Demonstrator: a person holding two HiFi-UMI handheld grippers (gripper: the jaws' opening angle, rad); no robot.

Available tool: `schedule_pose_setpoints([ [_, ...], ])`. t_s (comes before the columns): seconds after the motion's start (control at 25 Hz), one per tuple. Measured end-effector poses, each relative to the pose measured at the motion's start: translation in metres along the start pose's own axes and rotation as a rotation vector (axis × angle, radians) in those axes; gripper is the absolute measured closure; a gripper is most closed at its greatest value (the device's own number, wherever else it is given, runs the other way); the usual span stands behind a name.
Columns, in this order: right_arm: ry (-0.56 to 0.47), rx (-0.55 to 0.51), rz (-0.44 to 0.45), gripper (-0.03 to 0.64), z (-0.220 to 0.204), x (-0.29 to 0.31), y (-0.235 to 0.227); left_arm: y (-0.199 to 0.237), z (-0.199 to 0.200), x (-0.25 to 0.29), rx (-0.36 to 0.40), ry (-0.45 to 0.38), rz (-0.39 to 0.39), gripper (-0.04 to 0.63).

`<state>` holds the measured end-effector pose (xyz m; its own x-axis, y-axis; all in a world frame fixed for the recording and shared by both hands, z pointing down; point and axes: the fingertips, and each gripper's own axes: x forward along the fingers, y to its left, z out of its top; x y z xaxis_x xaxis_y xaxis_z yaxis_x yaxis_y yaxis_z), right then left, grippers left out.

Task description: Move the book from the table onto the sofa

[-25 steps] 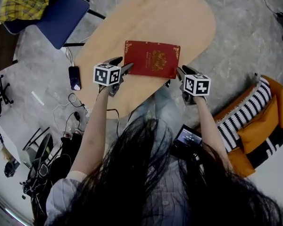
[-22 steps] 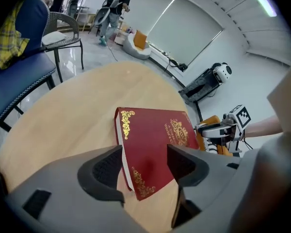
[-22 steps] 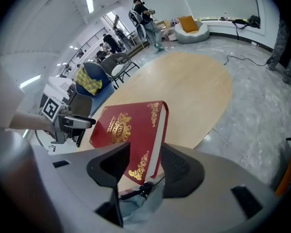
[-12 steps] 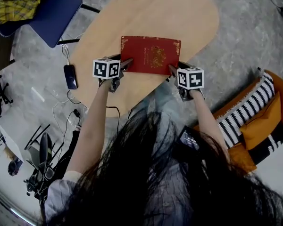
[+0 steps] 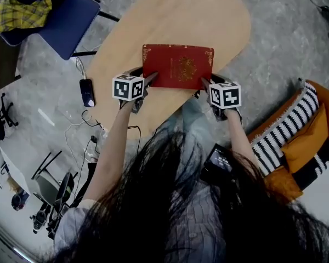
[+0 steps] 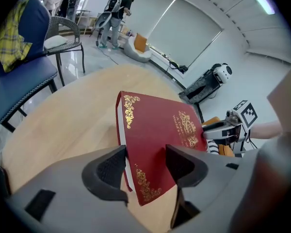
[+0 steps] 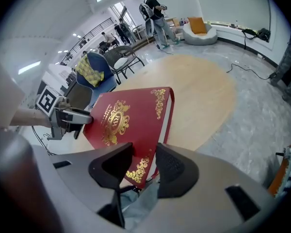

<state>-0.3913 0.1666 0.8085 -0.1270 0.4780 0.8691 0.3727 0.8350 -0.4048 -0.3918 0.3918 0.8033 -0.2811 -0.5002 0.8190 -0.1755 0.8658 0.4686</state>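
A red book (image 5: 178,66) with gold ornament lies on the oval wooden table (image 5: 170,15), close to its near edge. My left gripper (image 5: 144,76) is at the book's near left corner. In the left gripper view that corner (image 6: 143,188) sits between the closing jaws of the left gripper (image 6: 145,166), and no pad visibly presses it. My right gripper (image 5: 207,84) is at the near right corner, which overhangs the table edge. In the right gripper view the corner (image 7: 136,176) lies between the closing jaws of the right gripper (image 7: 144,166).
An orange sofa (image 5: 312,141) with a black-and-white striped cushion (image 5: 279,138) stands at the right, below table height. A blue chair (image 5: 66,21) with a yellow plaid cloth (image 5: 22,12) stands at the far left. A phone (image 5: 86,92) and cables lie on the floor at the left.
The book has turned a little and now lies squarer to me. Both grippers have come in onto its near corners, the right one from a small gap beside the corner.
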Motion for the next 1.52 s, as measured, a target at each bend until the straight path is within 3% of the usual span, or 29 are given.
schedule_pose_setpoints([
  [0.8, -0.255, -0.121, -0.083, 0.459, 0.025, -0.157, 0.105, -0.073, 0.026, -0.169, 0.128, -0.282, -0.053, 0.360],
  [1.16, -0.359, -0.118, -0.127, 0.462, 0.002, -0.225, 0.154, -0.113, 0.019, -0.242, 0.249, -0.373, -0.079, 0.361],
  [1.52, -0.426, -0.114, -0.185, 0.463, -0.024, -0.272, 0.184, -0.144, 0.000, -0.283, 0.293, -0.424, -0.104, 0.362],
])
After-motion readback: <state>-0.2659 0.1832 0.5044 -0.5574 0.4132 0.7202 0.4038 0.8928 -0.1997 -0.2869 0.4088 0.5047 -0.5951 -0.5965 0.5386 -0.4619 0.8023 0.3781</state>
